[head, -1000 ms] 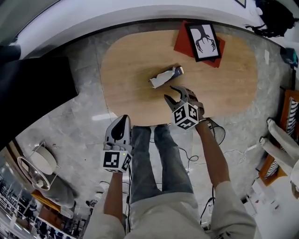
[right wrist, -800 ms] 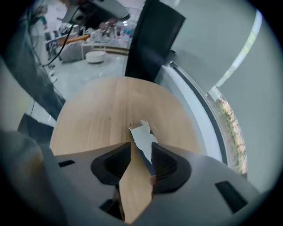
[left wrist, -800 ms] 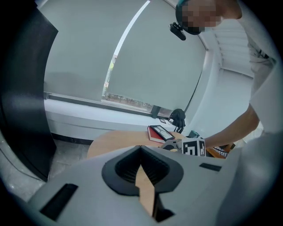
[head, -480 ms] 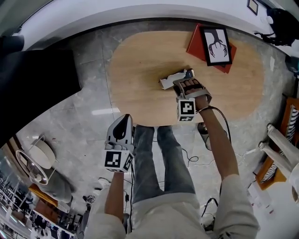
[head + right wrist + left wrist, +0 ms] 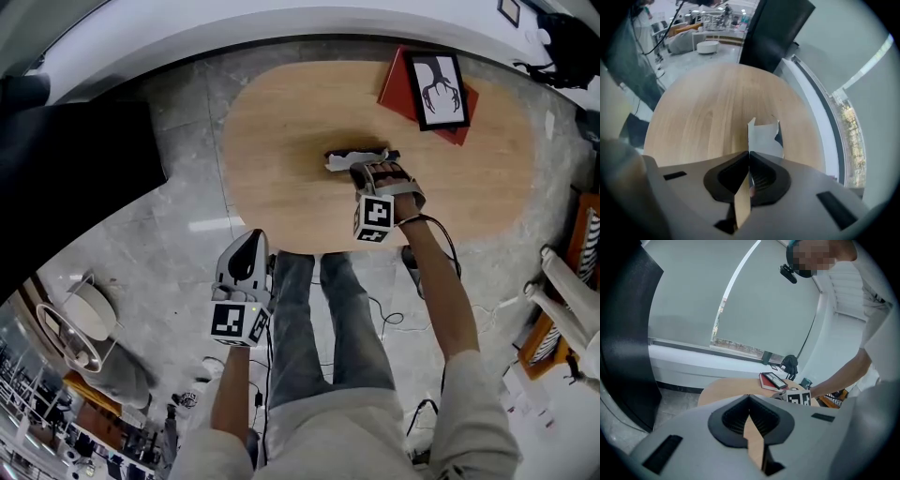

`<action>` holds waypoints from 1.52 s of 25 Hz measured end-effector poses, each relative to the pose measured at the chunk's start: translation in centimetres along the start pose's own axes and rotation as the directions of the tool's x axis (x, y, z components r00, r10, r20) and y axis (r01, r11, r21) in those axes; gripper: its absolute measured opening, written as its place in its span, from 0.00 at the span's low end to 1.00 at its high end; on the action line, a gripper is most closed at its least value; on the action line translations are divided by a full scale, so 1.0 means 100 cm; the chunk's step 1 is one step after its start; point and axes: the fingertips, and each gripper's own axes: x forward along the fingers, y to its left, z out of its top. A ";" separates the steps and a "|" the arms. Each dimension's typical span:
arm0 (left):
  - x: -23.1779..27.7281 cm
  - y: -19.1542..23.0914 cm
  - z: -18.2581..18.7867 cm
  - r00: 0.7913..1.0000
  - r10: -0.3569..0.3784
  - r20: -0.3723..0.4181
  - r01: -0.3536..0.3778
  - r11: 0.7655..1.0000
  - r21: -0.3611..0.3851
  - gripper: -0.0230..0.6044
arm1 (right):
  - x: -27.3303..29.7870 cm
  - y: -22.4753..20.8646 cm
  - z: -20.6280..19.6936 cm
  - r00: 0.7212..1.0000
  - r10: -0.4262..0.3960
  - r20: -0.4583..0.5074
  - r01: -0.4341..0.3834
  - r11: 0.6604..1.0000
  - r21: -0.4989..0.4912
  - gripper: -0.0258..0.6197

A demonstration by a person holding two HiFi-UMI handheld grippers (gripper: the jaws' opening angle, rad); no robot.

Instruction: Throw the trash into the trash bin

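Observation:
The trash, a crumpled white wrapper [image 5: 345, 157] with a dark end, lies on the oval wooden table [image 5: 281, 141]. My right gripper [image 5: 367, 170] points steeply down on the wrapper's right part, shut on it. In the right gripper view a flat white flap of the wrapper [image 5: 764, 136] sticks out past the closed right gripper [image 5: 749, 155] above the tabletop [image 5: 708, 112]. My left gripper [image 5: 247, 240] hangs over the floor near the table's front edge. It is shut with nothing in it, and the left gripper [image 5: 749, 398] looks toward the table [image 5: 722, 387].
A framed picture [image 5: 439, 86] rests on a red book [image 5: 394, 89] at the table's far right. A big black panel [image 5: 66, 178] stands at the left. A white round object [image 5: 80, 323] sits on the floor at lower left. Cables [image 5: 412, 309] trail beside the person's legs.
My right gripper came down onto the wrapper, rolled, and went from wide open to shut on it. The wrapper shifted a little. My left gripper hardly moved.

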 end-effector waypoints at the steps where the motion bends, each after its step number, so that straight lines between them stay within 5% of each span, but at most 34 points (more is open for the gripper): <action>1: 0.000 -0.001 0.000 1.000 -0.001 0.000 0.001 1.000 0.001 0.07 | -0.004 -0.003 0.002 1.000 -0.014 0.017 0.013 0.998 0.060 0.09; 4: 0.002 -0.004 0.001 1.000 -0.011 -0.004 0.011 1.000 0.009 0.07 | -0.017 -0.015 0.006 0.995 -0.066 0.074 0.044 0.963 0.267 0.09; 7: 0.004 -0.012 0.001 1.000 -0.028 -0.005 0.029 0.999 0.022 0.07 | -0.035 -0.027 0.009 0.983 -0.128 0.132 0.047 0.870 0.491 0.09; 11: 0.011 -0.024 0.003 0.999 -0.054 -0.009 0.054 0.998 0.040 0.07 | -0.062 -0.041 0.006 0.951 -0.234 0.203 -0.004 0.646 0.763 0.09; 15: 0.019 -0.040 0.004 0.996 -0.089 -0.019 0.091 0.994 0.065 0.07 | -0.089 -0.049 -0.006 0.914 -0.338 0.224 -0.067 0.419 0.905 0.09; 20: 0.028 -0.066 0.005 0.990 -0.136 -0.035 0.139 0.985 0.105 0.07 | -0.113 -0.044 -0.039 0.875 -0.447 0.189 -0.118 0.181 0.976 0.09; 29: 0.052 -0.135 -0.004 0.959 -0.261 -0.109 0.278 0.941 0.193 0.07 | -0.158 -0.007 -0.127 0.841 -0.540 0.028 -0.052 -0.030 0.998 0.09; 38: 0.078 -0.254 -0.025 0.877 -0.429 -0.216 0.476 0.832 0.285 0.07 | -0.216 0.087 -0.254 0.810 -0.548 -0.208 0.052 -0.287 0.956 0.09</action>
